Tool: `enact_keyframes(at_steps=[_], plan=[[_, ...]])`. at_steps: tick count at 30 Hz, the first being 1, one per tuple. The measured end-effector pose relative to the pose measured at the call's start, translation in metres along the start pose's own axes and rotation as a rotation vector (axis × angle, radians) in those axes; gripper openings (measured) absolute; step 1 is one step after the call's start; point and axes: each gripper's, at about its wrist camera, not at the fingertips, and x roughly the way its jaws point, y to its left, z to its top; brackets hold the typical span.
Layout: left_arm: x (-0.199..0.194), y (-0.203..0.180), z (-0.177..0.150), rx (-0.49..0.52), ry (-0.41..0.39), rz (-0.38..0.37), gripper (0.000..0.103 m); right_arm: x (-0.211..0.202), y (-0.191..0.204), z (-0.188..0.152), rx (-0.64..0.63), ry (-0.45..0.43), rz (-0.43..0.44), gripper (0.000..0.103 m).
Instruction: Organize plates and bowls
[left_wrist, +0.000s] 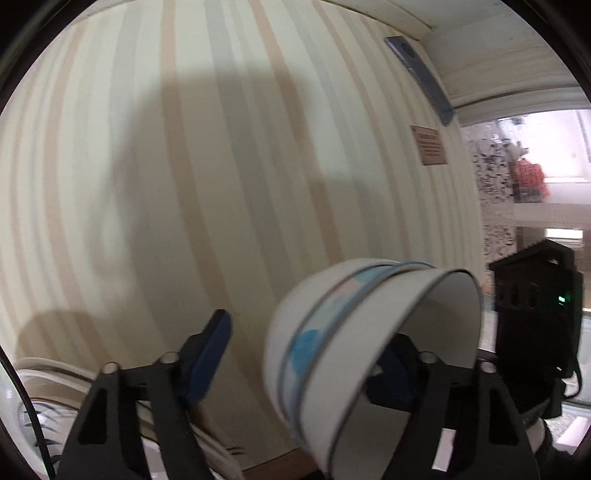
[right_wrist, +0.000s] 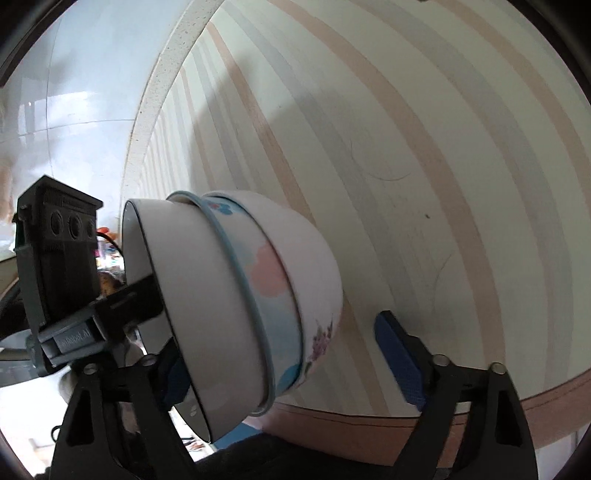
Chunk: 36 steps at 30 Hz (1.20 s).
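Three nested bowls (left_wrist: 332, 332) lie tipped on their side above the striped table (left_wrist: 184, 184). The innermost is white with a dark rim, the middle one has a blue rim with blue and pink patches, and the outer one carries a flower print (right_wrist: 321, 332). My left gripper (left_wrist: 310, 332) is open: its right finger sits inside the stack's mouth, and its left fingertip (left_wrist: 218, 332) is apart from the base. My right gripper (right_wrist: 279, 336) is open too. Its left finger is behind the rim, and its right fingertip (right_wrist: 391, 339) is off the bowls (right_wrist: 221, 295). The left gripper's body (right_wrist: 59, 258) reaches into the mouth.
White stacked plates (left_wrist: 44, 387) lie at the lower left beside my left gripper. A blue phone (left_wrist: 421, 77) and a brown card (left_wrist: 430, 146) rest near the table's far edge. The table's brown front edge (right_wrist: 369, 417) runs below the bowls. A tiled wall (right_wrist: 74, 92) stands behind.
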Motion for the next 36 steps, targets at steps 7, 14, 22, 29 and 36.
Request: enact_keyframes(at_steps=[7,14,22,29,36], plan=[[0.000,-0.008,-0.002,-0.007,-0.015,-0.001,0.060,0.005,0.006,0.002,-0.019,-0.003,0.039,0.059],[0.000,-0.011,-0.007,-0.003,-0.062,0.016,0.059,0.003,0.011,0.004,-0.063,-0.017,0.028,0.060],[-0.006,-0.013,-0.011,-0.014,-0.104,0.026,0.059,-0.007,0.021,0.005,-0.156,-0.012,-0.006,0.060],[-0.019,-0.014,-0.014,-0.035,-0.146,0.021,0.059,-0.013,0.038,0.002,-0.211,0.003,-0.016,0.059],[-0.037,-0.012,-0.025,-0.010,-0.180,0.030,0.058,-0.010,0.061,0.002,-0.236,-0.027,-0.021,0.059]])
